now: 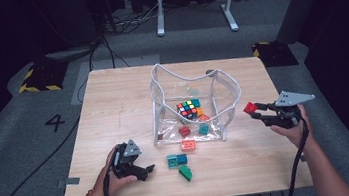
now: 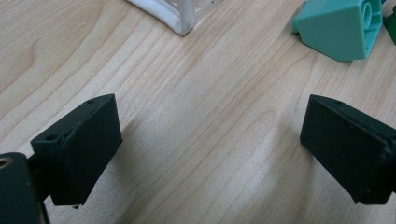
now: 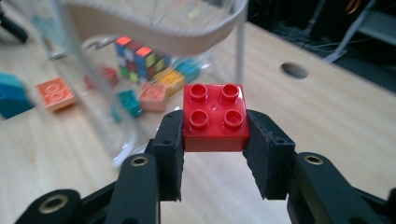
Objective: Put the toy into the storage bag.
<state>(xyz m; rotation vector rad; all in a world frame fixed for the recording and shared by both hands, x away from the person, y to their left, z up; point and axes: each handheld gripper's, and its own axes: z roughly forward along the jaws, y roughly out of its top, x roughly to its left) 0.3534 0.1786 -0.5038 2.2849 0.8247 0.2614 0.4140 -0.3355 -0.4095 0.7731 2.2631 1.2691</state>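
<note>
Bricks are going into the clear bag [image 1: 222,89], judging by those already lying inside it.

High view: the right gripper [image 1: 259,110] sits at the right of the frame, just beside the bag's right wall, lifted off the table [image 1: 112,100], with a red brick [image 1: 250,108] clenched between its fingers. The bag stands open at centre, holding a colour cube [image 1: 187,108] and several bricks. The left gripper [image 1: 147,171] rests low at lower left, near a teal brick [image 1: 172,161], a blue one beside it and a green brick [image 1: 185,172].

Left gripper view: the fingers [image 2: 79,149] stand wide apart over bare wood, grasping nothing; the teal brick [image 2: 338,28] lies at the upper right, the bag's white-edged corner [image 2: 175,16] at the top.

Right gripper view: the red brick [image 3: 215,116] is pinched by its two sides, studs facing the camera, and looks squarely seated. The bag's rim [image 3: 187,39] curves across the top of the frame, higher than the brick.

To do this well, the brick should probably be carried above that floppy rim before moving inward, then released over a free patch of the floor, away from the cube. Brushing the wall could fold the rim shut.
</note>
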